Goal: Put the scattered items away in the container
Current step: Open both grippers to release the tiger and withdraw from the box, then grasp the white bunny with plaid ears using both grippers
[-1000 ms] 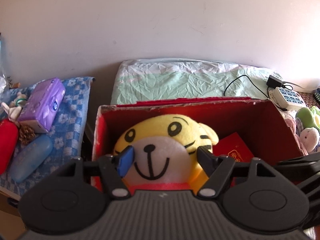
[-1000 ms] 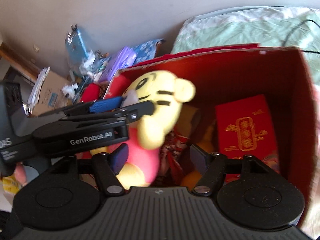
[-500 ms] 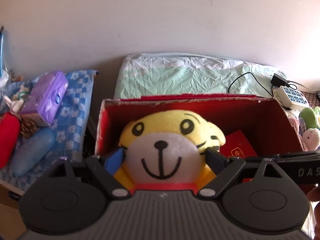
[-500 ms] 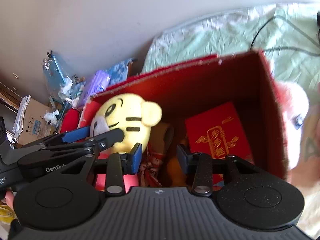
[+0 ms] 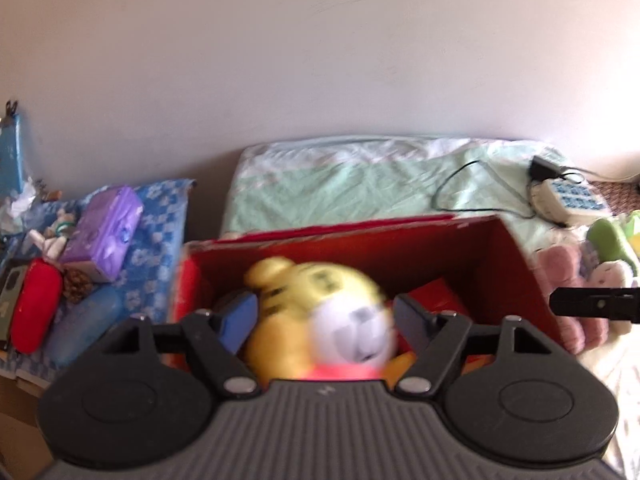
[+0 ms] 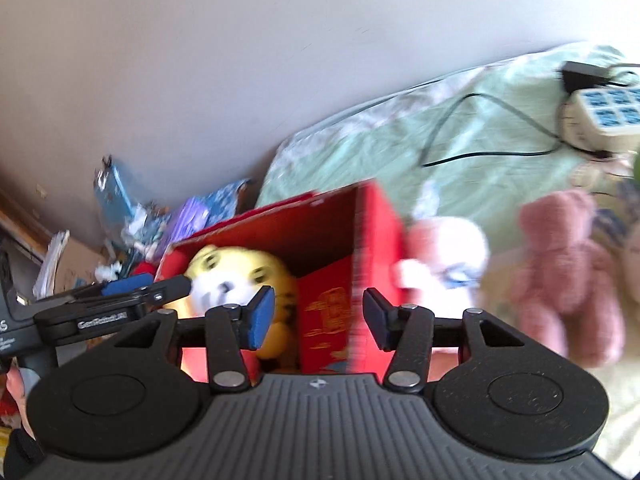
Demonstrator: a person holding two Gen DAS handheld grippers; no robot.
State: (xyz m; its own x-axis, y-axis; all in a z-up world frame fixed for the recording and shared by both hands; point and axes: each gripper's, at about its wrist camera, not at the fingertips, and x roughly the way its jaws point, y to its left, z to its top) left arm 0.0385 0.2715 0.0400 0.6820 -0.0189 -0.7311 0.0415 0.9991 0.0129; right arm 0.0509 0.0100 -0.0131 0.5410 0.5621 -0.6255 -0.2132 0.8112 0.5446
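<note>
A red cardboard box [image 5: 516,252] stands on the bed. A yellow tiger plush [image 5: 316,316] lies blurred inside it, tipped onto its side. My left gripper [image 5: 326,322] is open, its fingers spread either side of the plush without gripping. In the right wrist view the plush [image 6: 236,280] lies in the box [image 6: 376,232] beside a red packet [image 6: 328,320]. My right gripper [image 6: 318,316] is open and empty above the box's right wall. A pink-and-white plush [image 6: 448,260] and a pink bear [image 6: 568,276] lie right of the box.
A green quilt [image 5: 380,184] with a power strip [image 5: 568,196] and cable lies behind the box. A blue checked cloth [image 5: 160,232] at left holds a purple pack [image 5: 104,232], a red case [image 5: 36,304] and a blue case [image 5: 84,324]. A green plush [image 5: 612,240] lies at right.
My left gripper opened and the tiger plush dropped and tipped sideways into the box. My right gripper opened wider and swung right, toward the pink plush toys.
</note>
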